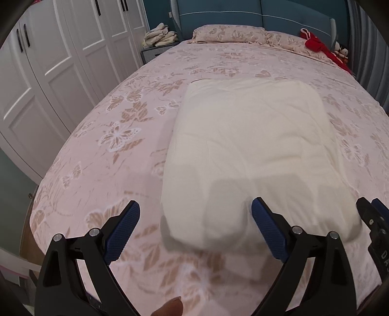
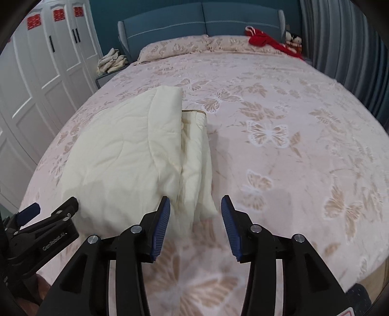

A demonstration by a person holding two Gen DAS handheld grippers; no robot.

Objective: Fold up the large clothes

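Observation:
A cream quilted garment lies folded into a thick rectangle on the pink butterfly bedspread. In the right wrist view the garment shows stacked layers along its right side. My left gripper is open and empty, its jaws wide apart over the garment's near end. My right gripper is open and empty, straddling the garment's near right corner. The left gripper shows at the left of the right wrist view, and the right gripper at the right edge of the left wrist view.
White wardrobe doors stand left of the bed. A nightstand with a pile of pale cloth is at the far left. Pillows and a red garment lie by the blue headboard. Bedspread extends right of the garment.

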